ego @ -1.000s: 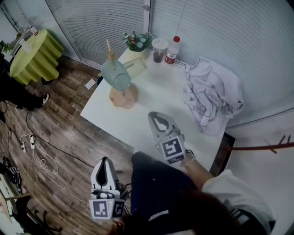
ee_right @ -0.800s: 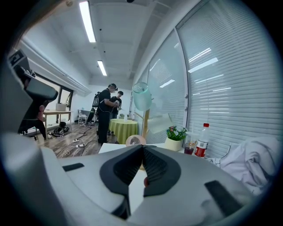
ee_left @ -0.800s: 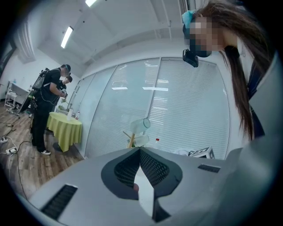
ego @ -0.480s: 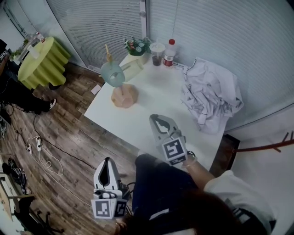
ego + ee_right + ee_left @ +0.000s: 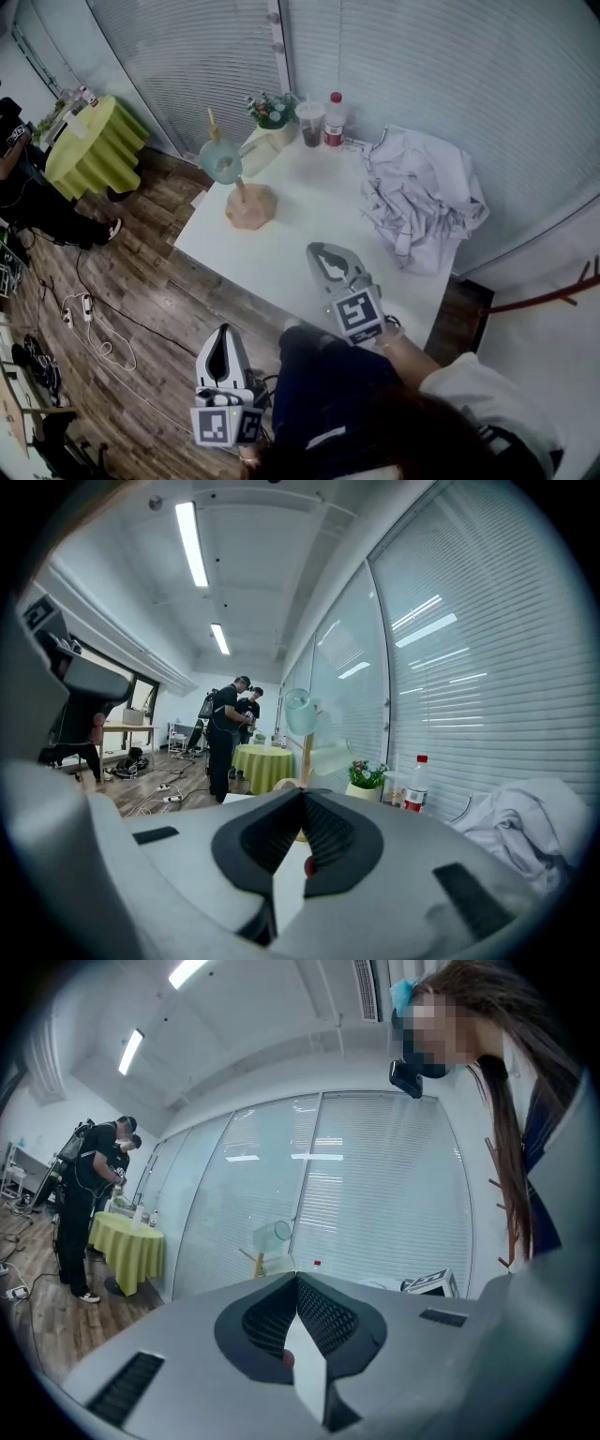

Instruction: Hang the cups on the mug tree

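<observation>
**Right gripper (image 5: 321, 251) and left gripper (image 5: 222, 333) closed on nothing**

Each has its jaws pressed together with nothing between them. The right one hangs over the near edge of the white table (image 5: 309, 234), the left one off the table above the wooden floor (image 5: 141, 309). Well apart from both, at the table's far left corner, stands the mug tree (image 5: 246, 192), with a pale green cup (image 5: 223, 161) tilted on one peg and a paler cup (image 5: 261, 155) on another. The likely risks are these: the tree sits close to the edge, so a careless reach could topple it, and the tilted cup may slide off its peg.
</observation>
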### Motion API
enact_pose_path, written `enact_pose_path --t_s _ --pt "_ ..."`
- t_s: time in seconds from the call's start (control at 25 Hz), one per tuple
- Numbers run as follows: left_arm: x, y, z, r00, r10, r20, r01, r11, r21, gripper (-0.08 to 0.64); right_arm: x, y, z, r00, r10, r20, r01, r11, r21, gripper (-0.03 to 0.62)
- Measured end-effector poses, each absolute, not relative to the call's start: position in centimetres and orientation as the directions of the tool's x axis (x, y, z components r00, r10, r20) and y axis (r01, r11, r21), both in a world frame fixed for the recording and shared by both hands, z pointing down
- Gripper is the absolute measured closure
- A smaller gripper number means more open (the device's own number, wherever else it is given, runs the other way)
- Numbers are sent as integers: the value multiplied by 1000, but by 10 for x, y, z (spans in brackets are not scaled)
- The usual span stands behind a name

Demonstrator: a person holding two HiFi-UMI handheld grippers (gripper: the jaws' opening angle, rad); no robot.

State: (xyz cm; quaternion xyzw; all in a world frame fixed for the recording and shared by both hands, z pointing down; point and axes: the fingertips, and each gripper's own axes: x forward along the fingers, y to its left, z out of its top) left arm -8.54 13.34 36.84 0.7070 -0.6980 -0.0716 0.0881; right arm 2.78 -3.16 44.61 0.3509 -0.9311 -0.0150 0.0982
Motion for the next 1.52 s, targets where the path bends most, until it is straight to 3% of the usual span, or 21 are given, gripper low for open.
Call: enact_pose_path --t_s 0.72,1.52 --pt "-47 140 366 64 -998 19 -982 -59 182 563 65 -14 427 -733 -674 95 -669 739 84 595" --pt "-33 112 363 157 -987 47 -980 -149 133 563 80 -24 425 -698 -709 100 -710 703 29 595"
